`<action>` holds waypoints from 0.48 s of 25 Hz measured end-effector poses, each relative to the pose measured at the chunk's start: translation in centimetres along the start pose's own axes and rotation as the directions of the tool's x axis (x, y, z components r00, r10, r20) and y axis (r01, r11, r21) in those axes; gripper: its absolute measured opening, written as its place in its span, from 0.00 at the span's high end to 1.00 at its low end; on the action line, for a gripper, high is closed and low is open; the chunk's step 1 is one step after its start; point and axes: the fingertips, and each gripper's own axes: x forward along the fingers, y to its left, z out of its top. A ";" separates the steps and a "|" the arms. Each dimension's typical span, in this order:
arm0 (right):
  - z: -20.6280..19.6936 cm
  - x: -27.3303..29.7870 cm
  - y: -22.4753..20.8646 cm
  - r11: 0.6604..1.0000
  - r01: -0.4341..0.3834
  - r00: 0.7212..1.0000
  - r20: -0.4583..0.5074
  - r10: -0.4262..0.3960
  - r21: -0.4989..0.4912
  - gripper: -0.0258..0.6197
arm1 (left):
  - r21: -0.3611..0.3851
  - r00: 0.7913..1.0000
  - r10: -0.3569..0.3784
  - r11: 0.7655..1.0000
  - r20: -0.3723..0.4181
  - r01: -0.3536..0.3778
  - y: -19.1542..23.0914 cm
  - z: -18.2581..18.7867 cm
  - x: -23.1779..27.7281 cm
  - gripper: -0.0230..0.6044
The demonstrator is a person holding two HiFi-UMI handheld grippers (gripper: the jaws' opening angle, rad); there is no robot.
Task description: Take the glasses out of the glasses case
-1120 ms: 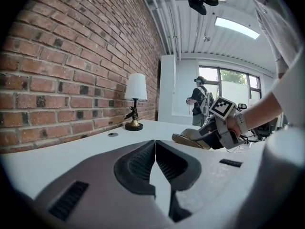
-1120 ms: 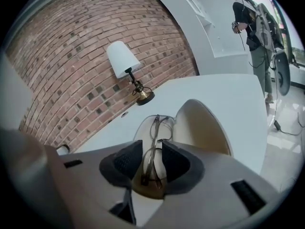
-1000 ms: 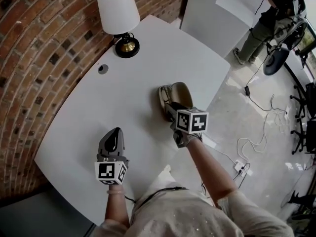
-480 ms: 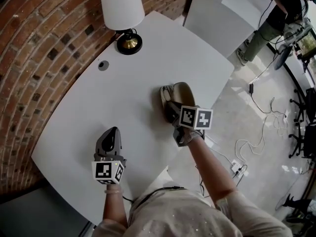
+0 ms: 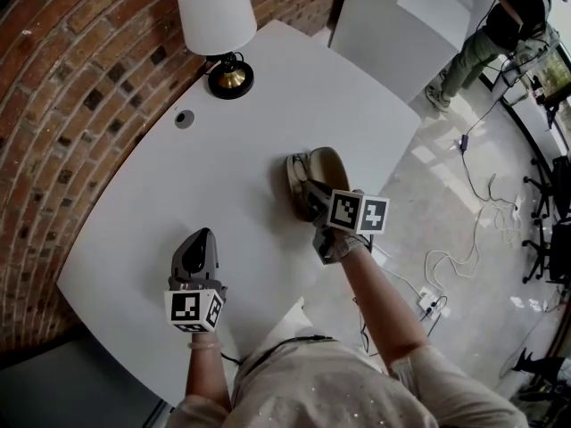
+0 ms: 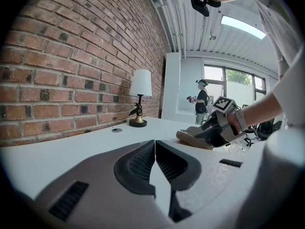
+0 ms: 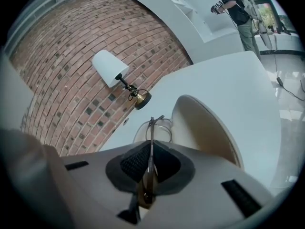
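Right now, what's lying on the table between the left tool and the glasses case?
Nothing: the stretch of white table between the left tool and the open glasses case is bare, as the head view shows.

Head view steeply down over table (image 5: 134, 230), gripper views low, close, all 3 share lamp (image 5: 214, 12)

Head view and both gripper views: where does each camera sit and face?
Head view: on the person's head, looking steeply down at the table; shows both forearms, left hand-held gripper and right hand-held gripper.
Left gripper view: rides the left one, looking across the table; shows its shut, empty jaws and the right forearm.
Right gripper view: rides the right one, looking into the open glasses case; its jaws, having just closed further, pinch the glasses.
All three share the table lamp and brick wall.
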 end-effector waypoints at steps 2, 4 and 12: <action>0.2 -0.3 0.1 1.000 -0.006 1.000 0.009 0.006 0.000 0.93 | -0.001 1.000 -0.001 1.000 0.005 0.001 -0.1 0.1 -0.1 0.95; 0.3 -0.6 0.3 1.000 -0.010 1.000 0.017 0.010 0.001 0.93 | -0.002 1.000 -0.003 1.000 0.010 0.003 -0.3 0.3 -0.2 0.95; 0.4 -2.4 1.1 0.999 -0.030 0.999 0.043 0.030 -0.010 0.93 | 0.007 1.000 -0.005 1.000 0.031 0.004 -1.0 0.9 -1.2 0.95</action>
